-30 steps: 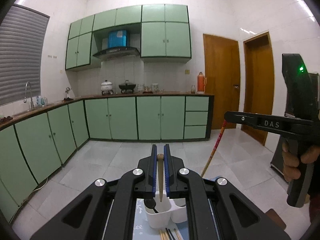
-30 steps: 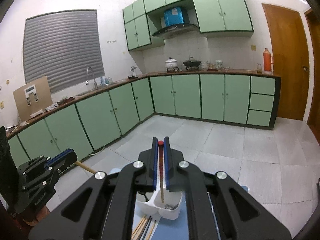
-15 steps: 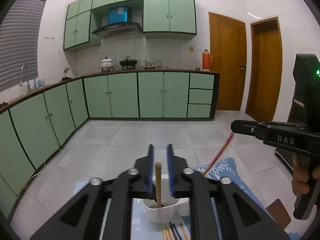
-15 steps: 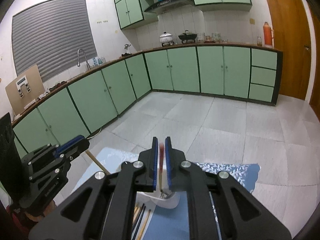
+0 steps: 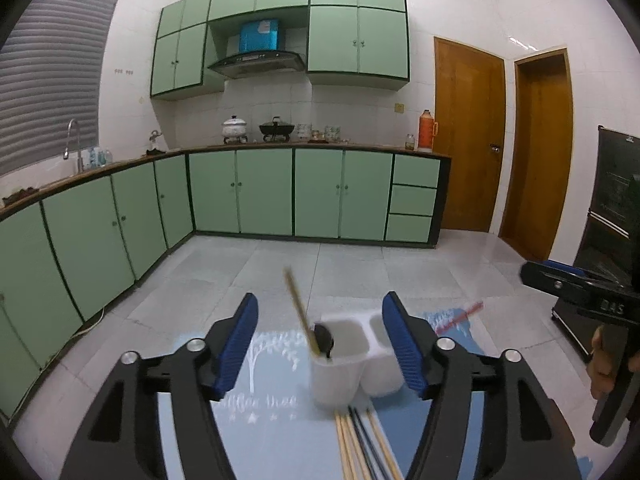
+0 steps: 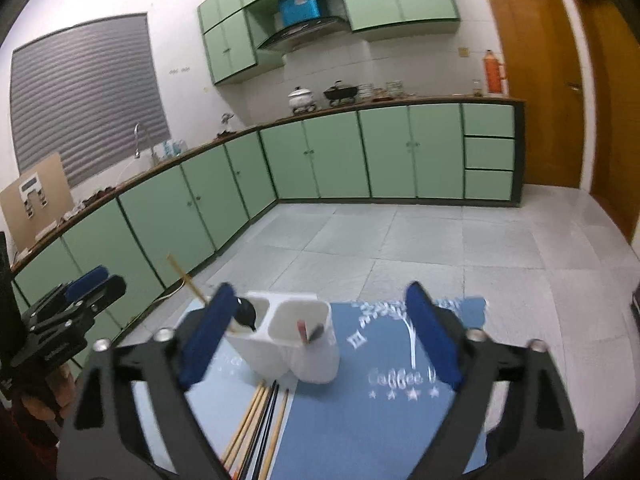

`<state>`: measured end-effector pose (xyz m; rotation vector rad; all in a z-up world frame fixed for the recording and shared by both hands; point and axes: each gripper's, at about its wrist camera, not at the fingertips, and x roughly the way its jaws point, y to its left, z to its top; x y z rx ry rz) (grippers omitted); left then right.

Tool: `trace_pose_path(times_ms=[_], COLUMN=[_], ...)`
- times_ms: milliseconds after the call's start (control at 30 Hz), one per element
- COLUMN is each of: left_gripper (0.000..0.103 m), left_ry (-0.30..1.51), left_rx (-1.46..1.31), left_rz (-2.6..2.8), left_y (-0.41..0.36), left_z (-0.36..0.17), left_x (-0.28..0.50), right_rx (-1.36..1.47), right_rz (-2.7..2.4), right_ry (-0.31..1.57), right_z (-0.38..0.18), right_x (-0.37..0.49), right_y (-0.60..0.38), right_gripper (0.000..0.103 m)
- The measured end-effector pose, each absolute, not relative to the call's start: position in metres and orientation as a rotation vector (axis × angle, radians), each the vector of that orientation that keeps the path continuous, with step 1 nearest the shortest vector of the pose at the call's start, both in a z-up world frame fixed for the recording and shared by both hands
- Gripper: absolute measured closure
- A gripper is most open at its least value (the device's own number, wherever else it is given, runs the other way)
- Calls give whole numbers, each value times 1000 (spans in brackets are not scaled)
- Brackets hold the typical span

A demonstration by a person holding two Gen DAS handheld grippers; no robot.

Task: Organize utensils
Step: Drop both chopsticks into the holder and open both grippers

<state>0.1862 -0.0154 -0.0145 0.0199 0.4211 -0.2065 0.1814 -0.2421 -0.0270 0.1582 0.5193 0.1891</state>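
Both jaws have just been opened and nothing is pinched by the left gripper (image 5: 318, 344) or the right gripper (image 6: 320, 340). The wooden-handled spoon (image 5: 298, 312) leans in the white holder (image 6: 288, 344); loose chopsticks (image 6: 256, 424) lie on the blue mat (image 6: 380, 412), probably next.

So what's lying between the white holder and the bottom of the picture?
A bundle of chopsticks lies flat on the blue mat, just in front of the white holder. The right wrist view shows it best.
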Motion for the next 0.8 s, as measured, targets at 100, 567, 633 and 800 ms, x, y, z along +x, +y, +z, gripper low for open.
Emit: trace_pose_path(times_ms=[100, 567, 633, 800], left_gripper=[35, 35, 35, 35], left_ry=[456, 637, 663, 694], left_rx=[12, 58, 48, 42], left_rz=[-202, -161, -162, -153], left_y=[-8, 6, 8, 6], left_z=[-35, -146, -157, -175], left_x=[161, 98, 91, 77], right_rx=[161, 73, 67, 49], right_rz=[188, 184, 190, 190], right_ry=[557, 681, 718, 759], right_z=[-52, -161, -175, -194], right_x=[157, 63, 55, 41], right_y=[-239, -180, -174, -167], right_gripper=[14, 20, 22, 27])
